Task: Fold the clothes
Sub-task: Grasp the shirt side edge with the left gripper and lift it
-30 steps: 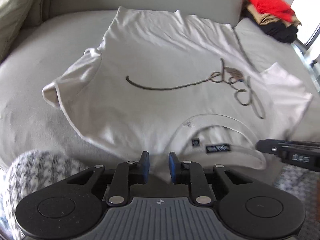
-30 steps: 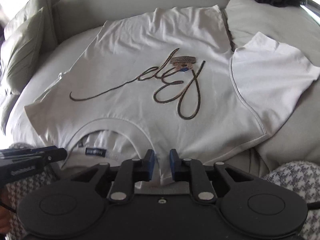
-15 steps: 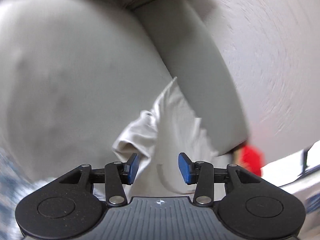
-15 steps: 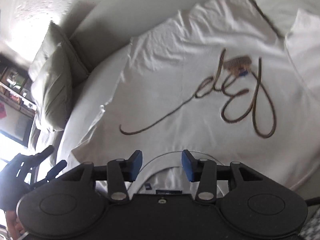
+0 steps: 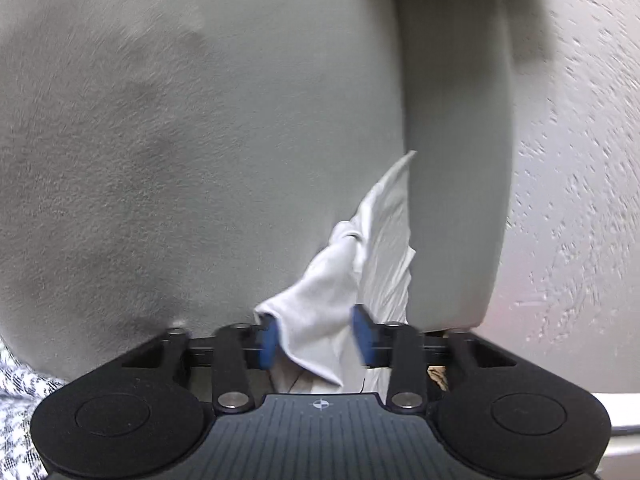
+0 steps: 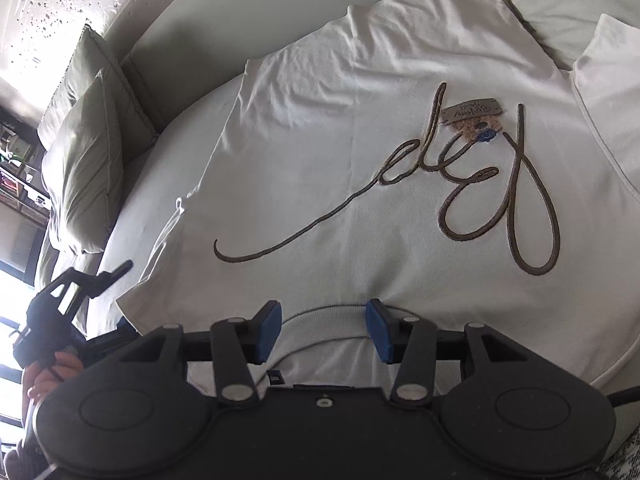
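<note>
A white T-shirt (image 6: 400, 184) lies face up and mostly flat on a grey sofa (image 6: 172, 176), script lettering (image 6: 460, 200) and a small tag (image 6: 472, 114) on the chest, collar (image 6: 324, 316) nearest the right camera. The right gripper (image 6: 323, 330) sits just over the collar with its fingers spread wide and holding nothing, probably lined up to pinch the neckline or shoulder for the first fold. The left gripper (image 5: 316, 336) is out at the shirt's left side, pointed along the seat toward the backrest, and the bunched left sleeve (image 5: 320, 304) lies between its blue pads (image 5: 267, 342); the fingers are apart, not closed on the cloth, so no grip yet. That sleeve is crumpled, likely why the left goes there first: straighten or fold it inward. The right view shows the left gripper low at the left edge in the person's hand (image 6: 44, 372). Olive cushions (image 6: 84, 152) sit beyond the shirt. Folding hasn't really started.
</note>
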`<state>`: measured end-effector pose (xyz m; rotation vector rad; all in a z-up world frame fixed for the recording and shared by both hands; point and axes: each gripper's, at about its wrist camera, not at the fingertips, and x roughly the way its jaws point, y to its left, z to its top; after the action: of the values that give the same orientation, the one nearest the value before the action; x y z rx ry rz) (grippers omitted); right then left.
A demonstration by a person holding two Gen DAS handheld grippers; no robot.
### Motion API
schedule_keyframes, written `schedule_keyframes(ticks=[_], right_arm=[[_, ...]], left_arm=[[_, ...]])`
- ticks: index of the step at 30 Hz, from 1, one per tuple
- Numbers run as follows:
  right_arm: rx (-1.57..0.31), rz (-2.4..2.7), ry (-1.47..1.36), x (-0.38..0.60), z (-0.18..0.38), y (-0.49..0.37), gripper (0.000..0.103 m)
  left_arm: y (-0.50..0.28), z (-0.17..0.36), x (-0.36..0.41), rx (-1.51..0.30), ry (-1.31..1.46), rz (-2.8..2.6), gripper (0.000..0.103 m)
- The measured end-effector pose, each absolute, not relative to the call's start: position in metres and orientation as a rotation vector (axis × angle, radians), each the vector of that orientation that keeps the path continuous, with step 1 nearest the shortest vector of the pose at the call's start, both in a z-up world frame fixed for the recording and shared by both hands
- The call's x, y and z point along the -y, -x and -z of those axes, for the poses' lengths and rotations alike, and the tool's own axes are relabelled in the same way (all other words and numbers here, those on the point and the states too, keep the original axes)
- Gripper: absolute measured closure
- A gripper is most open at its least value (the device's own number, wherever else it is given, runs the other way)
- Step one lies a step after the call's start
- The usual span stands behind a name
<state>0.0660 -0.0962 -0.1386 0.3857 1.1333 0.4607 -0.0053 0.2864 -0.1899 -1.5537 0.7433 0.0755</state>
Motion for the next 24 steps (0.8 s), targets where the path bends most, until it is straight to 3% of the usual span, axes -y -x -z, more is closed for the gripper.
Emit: schedule_keyframes(ticks=[1, 4, 10, 19, 20, 22, 24], right_arm=[[-1.133, -0.462, -0.382, 0.096, 0.138, -0.066, 0.057], [-1.132, -0.466, -0.369, 0.095, 0.138, -0.066, 0.057], [-1.135, -0.473, -0.368, 0.096, 0.139, -0.068, 0.057], [-1.147, -0.482, -0.394, 0.100, 0.140, -0.071, 0.057], [-1.147, -0.485, -0.393, 0.101, 0.140, -0.071, 0.057], [-1.148, -0.487, -0.395, 0.101, 0.140, -0.071, 0.057], [-1.149, -0.488, -0.399, 0.101, 0.140, -0.071, 0.055]], left_arm=[[0.004, 0.193, -0.289, -0.756, 1.565, -0.082, 0.096], [0.003, 0.192, -0.294, -0.757, 1.530, -0.108, 0.103], [0.020, 0.111, -0.271, -0.529, 0.940, -0.253, 0.103], [0.039, 0.108, -0.272, -0.599, 0.883, -0.254, 0.103], [0.042, 0.108, -0.272, -0.607, 0.876, -0.254, 0.102], [0.046, 0.107, -0.272, -0.622, 0.864, -0.254, 0.072], [0.048, 0.110, -0.281, -0.613, 0.914, -0.262, 0.067]])
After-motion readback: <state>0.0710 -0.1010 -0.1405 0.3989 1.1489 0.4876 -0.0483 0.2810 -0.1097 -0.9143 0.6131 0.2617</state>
